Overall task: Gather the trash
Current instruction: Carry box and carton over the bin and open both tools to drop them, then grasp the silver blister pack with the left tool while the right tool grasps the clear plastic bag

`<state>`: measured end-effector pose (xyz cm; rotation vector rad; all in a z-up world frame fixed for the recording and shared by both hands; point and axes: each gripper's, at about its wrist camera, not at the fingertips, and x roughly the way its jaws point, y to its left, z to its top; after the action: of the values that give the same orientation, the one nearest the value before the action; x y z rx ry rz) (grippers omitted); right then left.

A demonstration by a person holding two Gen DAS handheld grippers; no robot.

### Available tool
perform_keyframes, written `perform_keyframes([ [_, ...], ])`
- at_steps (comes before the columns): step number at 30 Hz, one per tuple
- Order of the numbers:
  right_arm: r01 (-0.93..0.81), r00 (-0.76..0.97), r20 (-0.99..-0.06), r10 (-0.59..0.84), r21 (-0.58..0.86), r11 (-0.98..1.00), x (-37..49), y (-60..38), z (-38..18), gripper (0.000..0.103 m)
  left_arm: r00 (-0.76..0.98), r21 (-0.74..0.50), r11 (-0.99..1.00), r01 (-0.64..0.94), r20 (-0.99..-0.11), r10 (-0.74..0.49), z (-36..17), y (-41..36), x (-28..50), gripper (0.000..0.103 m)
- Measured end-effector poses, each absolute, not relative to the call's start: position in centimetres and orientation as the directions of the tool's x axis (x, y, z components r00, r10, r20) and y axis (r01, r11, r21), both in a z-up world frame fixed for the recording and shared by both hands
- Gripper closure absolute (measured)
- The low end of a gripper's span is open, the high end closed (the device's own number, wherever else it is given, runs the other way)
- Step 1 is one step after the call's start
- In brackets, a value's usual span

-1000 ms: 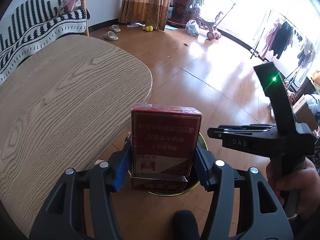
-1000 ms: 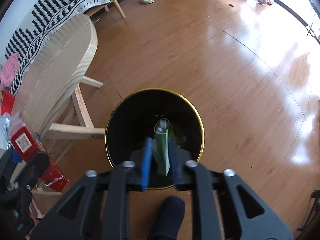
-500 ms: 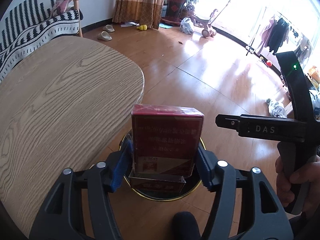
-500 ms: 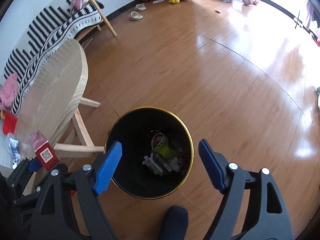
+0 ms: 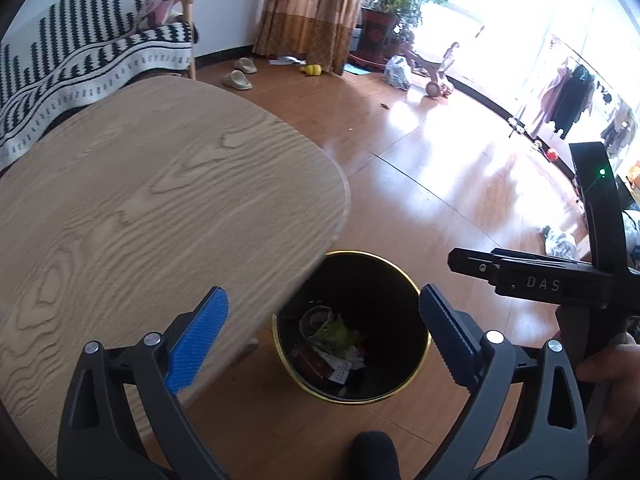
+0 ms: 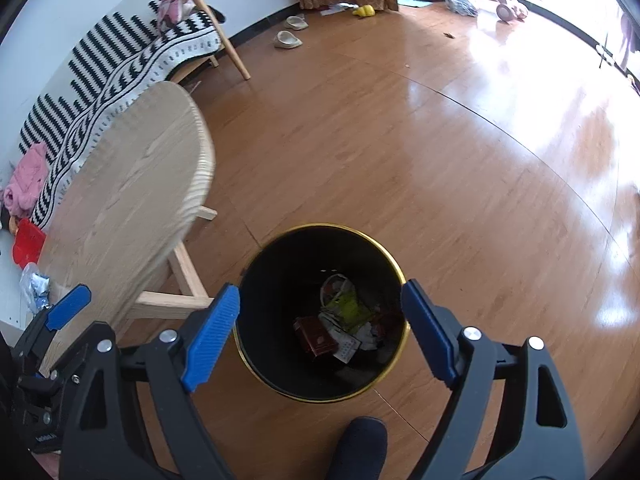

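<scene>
Wood floor | bin (image 6: 256, 280) holds trash | both tools just released, nothing between

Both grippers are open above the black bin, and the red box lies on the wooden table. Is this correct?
Not quite. The red box lies inside the black bin, among other trash, as the right wrist view shows. The left gripper and right gripper are indeed open above it.
</scene>
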<state>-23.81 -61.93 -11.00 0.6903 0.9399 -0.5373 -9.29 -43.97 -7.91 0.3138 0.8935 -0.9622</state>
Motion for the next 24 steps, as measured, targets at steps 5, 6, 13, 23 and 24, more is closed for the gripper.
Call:
perform_keyframes([
  [5, 0.608, 0.539, -0.838, -0.083, 0.319, 0.727, -20.2, -58.5, -9.1, 0.019, 0.353, -0.126, 0.655, 0.745, -0.758, -0.548, -5.7, -38.8, -5.5, 0.008],
  [6, 0.596, 0.542, -0.836, -0.08, 0.316, 0.738, -19.6, -57.9, -8.9, 0.019, 0.378, -0.12, 0.681, 0.722, -0.756, -0.534, -5.3, -37.2, -4.4, 0.008],
  [13, 0.445, 0.584, -0.812, 0.011, 0.332, 0.832, -11.3, -50.0, -6.8, 0.019, 0.529, -0.067, 0.84, 0.539, -0.748, -0.399, -3.5, -25.1, 2.4, 0.008],
  [23, 0.198, 0.626, -0.76, 0.176, 0.373, 0.906, 0.2, -36.7, -4.6, 0.019, 0.609, 0.001, 0.96, 0.281, -0.773, -0.177, -4.8, -8.1, 9.0, 0.008],
  [24, 0.174, 0.63, -0.752, 0.193, 0.378, 0.909, 1.1, -35.4, -4.5, 0.019, 0.609, 0.009, 0.963, 0.27, -0.776, -0.163, -5.2, -7.2, 9.3, 0.008],
])
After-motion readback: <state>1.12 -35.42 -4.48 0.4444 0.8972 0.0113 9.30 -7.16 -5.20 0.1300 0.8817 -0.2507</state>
